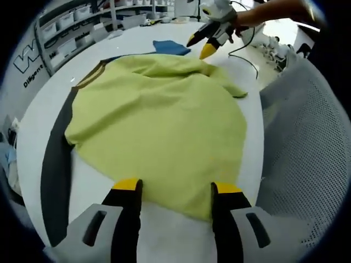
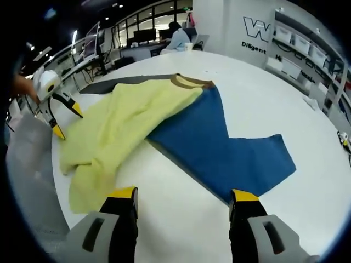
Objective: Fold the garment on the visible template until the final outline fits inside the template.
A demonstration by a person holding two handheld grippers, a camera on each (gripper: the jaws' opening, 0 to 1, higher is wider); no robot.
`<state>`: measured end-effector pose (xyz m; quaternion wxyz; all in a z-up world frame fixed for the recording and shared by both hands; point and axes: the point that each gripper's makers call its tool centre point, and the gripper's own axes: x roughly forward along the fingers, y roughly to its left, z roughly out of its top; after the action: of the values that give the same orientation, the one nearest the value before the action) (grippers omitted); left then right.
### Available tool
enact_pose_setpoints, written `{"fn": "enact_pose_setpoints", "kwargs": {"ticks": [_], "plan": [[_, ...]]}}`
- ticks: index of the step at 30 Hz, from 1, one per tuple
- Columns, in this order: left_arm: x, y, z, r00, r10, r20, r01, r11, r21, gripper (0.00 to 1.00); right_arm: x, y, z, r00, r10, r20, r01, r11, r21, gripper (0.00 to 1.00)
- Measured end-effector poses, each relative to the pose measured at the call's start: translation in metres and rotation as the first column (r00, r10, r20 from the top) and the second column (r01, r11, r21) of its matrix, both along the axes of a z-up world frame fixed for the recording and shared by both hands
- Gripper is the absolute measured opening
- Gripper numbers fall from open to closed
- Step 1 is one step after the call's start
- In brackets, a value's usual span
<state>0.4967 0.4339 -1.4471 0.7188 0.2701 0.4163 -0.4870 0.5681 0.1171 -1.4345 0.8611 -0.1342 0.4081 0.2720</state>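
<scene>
In the left gripper view, the left gripper [image 1: 174,189] hangs low over the near edge of the white tabletop [image 1: 164,235], its yellow-tipped fingers [image 1: 127,185] spread apart with nothing between them. Just beyond the tips lies the rounded hem of the garment [image 1: 159,126], its yellow-green cloth folded over and spread wide across the tabletop. A dark grey template [image 1: 55,181] shows as a long strip along the garment's left side, running out past the cloth toward the near edge. A grey mesh chair back [image 1: 304,153] stands close against the tabletop's right edge, leaving little room on that side. Farther off, a corner of blue cloth [image 1: 171,47] pokes out past the yellow fold, and the right gripper [image 1: 203,44] hovers over the far end of the garment, held by a hand [image 1: 263,13].

In the right gripper view, the right gripper [image 2: 184,197] has its fingers [image 2: 123,194] parted and empty above bare tabletop [image 2: 181,224]. Beyond them the blue side of the garment [image 2: 219,148] lies flat, one sleeve reaching right, with the yellow half [image 2: 120,131] folded and bunched toward the left edge. A brown collar [image 2: 189,82] sits at the far end. The left gripper [image 2: 67,121] hovers by the left edge, its fingers apart. Wide open tabletop stretches right and beyond; shelves [image 2: 307,49] and desks [image 2: 126,52] stand far off.
</scene>
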Motion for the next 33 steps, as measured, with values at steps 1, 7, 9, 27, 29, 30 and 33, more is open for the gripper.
{"fn": "enact_pose_setpoints", "kwargs": {"ticks": [1,7,9,27,29,30,33], "plan": [[0.000,0.002,0.000,1.000,0.006,-0.004,-0.006,1.000,0.008,0.49,0.001,-0.002,0.000,1.000,0.003,0.000,-0.003,1.000,-0.005,0.63],[-0.003,0.012,-0.001,0.999,0.032,-0.010,-0.032,0.999,0.008,0.49,0.006,-0.011,-0.002,0.999,0.039,0.001,-0.039,0.999,-0.031,0.55],[-0.003,0.011,0.000,0.999,0.043,-0.005,-0.043,0.999,-0.001,0.49,0.008,-0.014,-0.004,0.999,0.047,-0.006,-0.048,0.998,-0.038,0.53],[-0.003,0.009,-0.001,0.997,0.079,0.004,-0.079,0.997,-0.019,0.51,0.019,-0.036,-0.013,0.996,0.081,-0.035,-0.084,0.994,-0.071,0.15],[-0.002,0.009,-0.001,0.996,0.085,0.005,-0.085,0.996,-0.022,0.51,0.020,-0.040,-0.013,0.997,0.067,-0.038,-0.070,0.995,-0.075,0.10],[-0.002,0.009,-0.001,0.996,0.087,0.005,-0.087,0.996,-0.023,0.51,0.020,-0.041,-0.013,0.997,0.069,-0.037,-0.072,0.994,-0.084,0.06],[-0.002,0.009,-0.001,0.996,0.089,0.006,-0.089,0.996,-0.025,0.51,0.019,-0.045,-0.012,0.996,0.079,-0.038,-0.083,0.991,-0.104,0.00]]}}
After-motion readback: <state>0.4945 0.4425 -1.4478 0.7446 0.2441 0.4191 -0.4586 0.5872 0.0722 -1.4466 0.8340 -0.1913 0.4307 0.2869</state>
